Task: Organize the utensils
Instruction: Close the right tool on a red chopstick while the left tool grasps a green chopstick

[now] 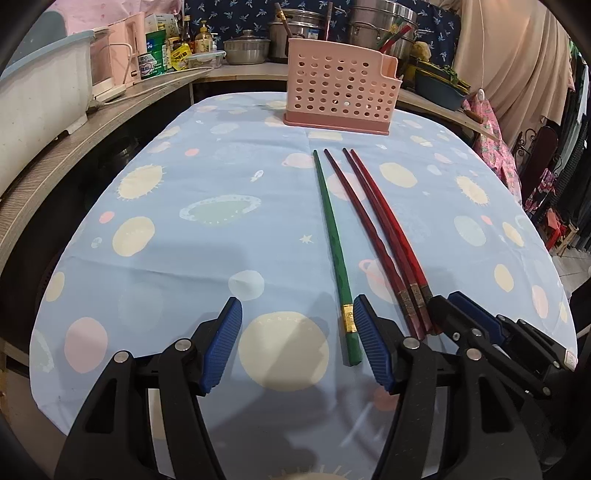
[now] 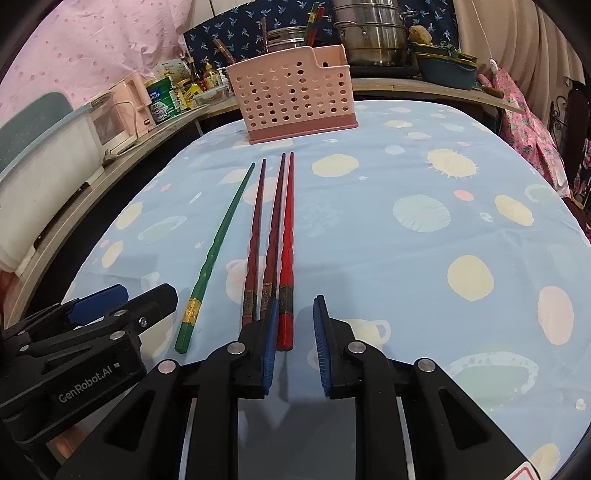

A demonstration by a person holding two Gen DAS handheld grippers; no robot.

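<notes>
- Closest to the left wrist camera, the left gripper (image 1: 297, 343) hangs released over the near edge of the table, its blue pads (image 1: 221, 347) spread wide with only cloth between them.
- Its right pad lies just beside the gold-banded butt of the green chopstick (image 1: 331, 236), on that chopstick's right; whether it touches cannot be told.
- Closest to the right wrist camera, the right gripper (image 2: 295, 343) has its jaws drawn fairly close yet not clenched: a clear gap shows between the pads, and they press on nothing.
- The bright red chopstick (image 2: 287, 240) has its butt end just inside that gap, next to the left pad, lying flat on the cloth.
- Two dark red chopsticks (image 2: 264, 236) lie just left of it, their butts hidden behind the right gripper's left finger.
- All four chopsticks lie side by side, pointing from near to far, tips toward the pink perforated utensil holder (image 2: 291, 96).
- That holder stands upright at the far end of the table, well apart from the chopstick tips.
- A light blue tablecloth (image 1: 184, 258) with yellow, pink and pale planet shapes covers the table.
- Beyond the holder, steel pots (image 1: 382, 26) stand on a far counter, with chopsticks sticking up near them.
- Bottles and boxes (image 1: 173, 48) crowd the far-left shelf, beside a pale tub (image 1: 40, 85).
</notes>
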